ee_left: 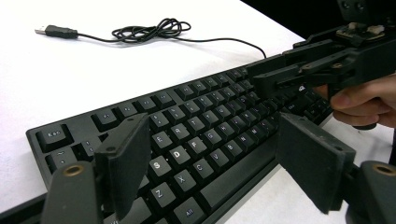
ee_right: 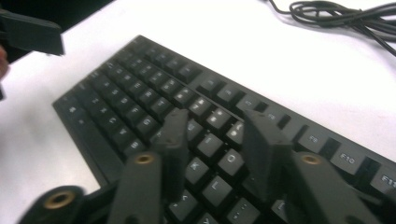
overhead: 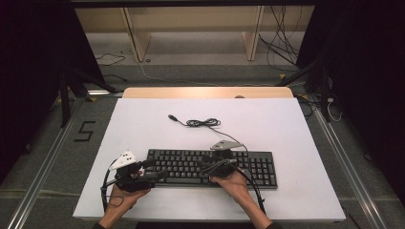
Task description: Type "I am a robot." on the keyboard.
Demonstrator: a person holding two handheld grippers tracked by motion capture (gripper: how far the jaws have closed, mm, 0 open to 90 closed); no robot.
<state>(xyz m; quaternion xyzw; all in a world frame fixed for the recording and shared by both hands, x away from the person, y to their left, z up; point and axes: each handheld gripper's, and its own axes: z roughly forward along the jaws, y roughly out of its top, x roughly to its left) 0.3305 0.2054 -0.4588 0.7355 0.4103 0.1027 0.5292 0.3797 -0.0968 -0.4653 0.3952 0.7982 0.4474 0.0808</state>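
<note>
A black keyboard (overhead: 248, 168) lies across the near half of the white board (overhead: 143, 124). Its thin cable (overhead: 203, 123) is bunched in a loose coil behind it and ends in a USB plug (overhead: 173, 117). My left gripper (overhead: 155, 169) hovers at the keyboard's left end, open, with its jaws set wide over the letter keys (ee_left: 212, 126). My right gripper (overhead: 207, 163) is over the keyboard's middle. Its jaws stand apart just above the keys (ee_right: 215, 119), open, with nothing between them. The right gripper (ee_left: 266, 81) also reaches in at the far right of the left gripper view.
A wooden table edge (overhead: 205, 92) runs behind the board. Beyond it the floor carries shelf legs (overhead: 136, 43) and loose cables (overhead: 282, 47). Bare white board lies left, right and behind the keyboard. Metal rails (overhead: 52, 152) flank the table.
</note>
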